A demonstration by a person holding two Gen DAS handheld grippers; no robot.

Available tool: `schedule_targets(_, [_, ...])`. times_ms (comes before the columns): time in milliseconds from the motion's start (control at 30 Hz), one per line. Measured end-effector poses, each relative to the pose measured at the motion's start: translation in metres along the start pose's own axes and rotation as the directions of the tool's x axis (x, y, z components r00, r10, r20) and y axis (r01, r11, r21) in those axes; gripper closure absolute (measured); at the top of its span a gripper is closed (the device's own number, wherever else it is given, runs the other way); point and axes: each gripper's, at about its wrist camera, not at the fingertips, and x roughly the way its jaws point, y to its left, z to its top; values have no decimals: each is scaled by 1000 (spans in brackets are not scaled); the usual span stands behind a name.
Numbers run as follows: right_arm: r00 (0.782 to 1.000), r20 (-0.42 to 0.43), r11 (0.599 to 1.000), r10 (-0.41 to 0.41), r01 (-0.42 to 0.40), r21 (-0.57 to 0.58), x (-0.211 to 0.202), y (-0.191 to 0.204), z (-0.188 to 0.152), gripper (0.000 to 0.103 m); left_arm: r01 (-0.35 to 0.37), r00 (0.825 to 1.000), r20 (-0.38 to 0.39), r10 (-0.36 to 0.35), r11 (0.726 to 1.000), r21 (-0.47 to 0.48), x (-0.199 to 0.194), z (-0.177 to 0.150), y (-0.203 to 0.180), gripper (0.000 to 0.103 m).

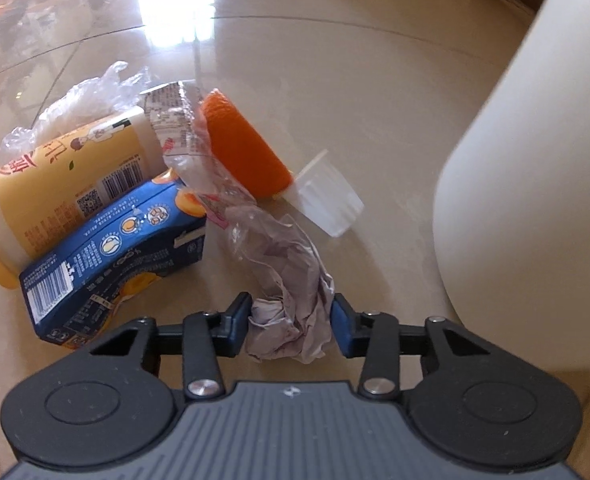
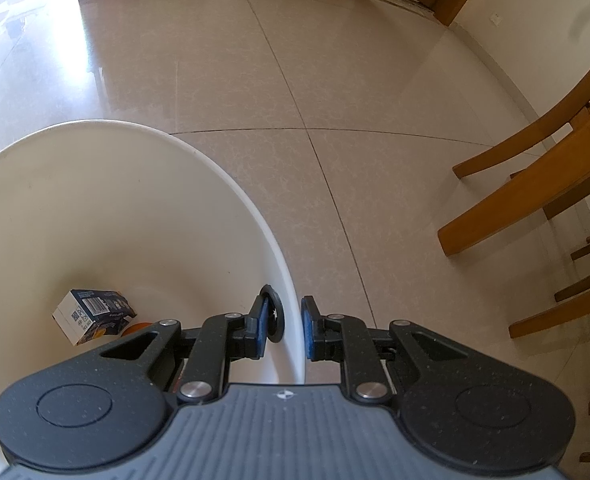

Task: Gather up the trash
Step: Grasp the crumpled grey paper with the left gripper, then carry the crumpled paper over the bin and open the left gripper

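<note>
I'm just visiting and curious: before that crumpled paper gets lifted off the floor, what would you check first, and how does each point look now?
1. Crumpled paper sits between the left tongs: ok.
2. Left tongs pressing firmly on it: cannot tell.
3. Right tongs straddle the white bin's rim: ok.
4. Right tongs clamped on the rim: cannot tell.
5. Room in the bin: ok, only a small box and something orange show.
6. Clear wrapper touching the paper may drag along: cannot tell.
</note>
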Motion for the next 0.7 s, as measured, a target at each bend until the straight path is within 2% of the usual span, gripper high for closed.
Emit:
schedule_targets(100, [1000, 2, 1000, -3, 3, -5, 0, 0, 0, 83, 17, 999, -45, -13, 995, 101, -14, 3, -5, 63])
schedule_targets(200, [1000, 4, 1000, -4, 4, -9, 0, 1, 0, 83, 36, 997, -71, -21, 977, 210, -35, 7, -10, 63])
schedule_targets(367, [1000, 4, 1000, -10, 10, -16, 0, 3, -1, 83, 95, 993, -99, -69, 953, 289, -80, 18, -6, 63])
schedule_targets(700, [999, 11, 997, -42, 42, -63, 0, 11, -2, 82, 155, 988, -50, -149, 887, 435, -188, 76, -26, 63])
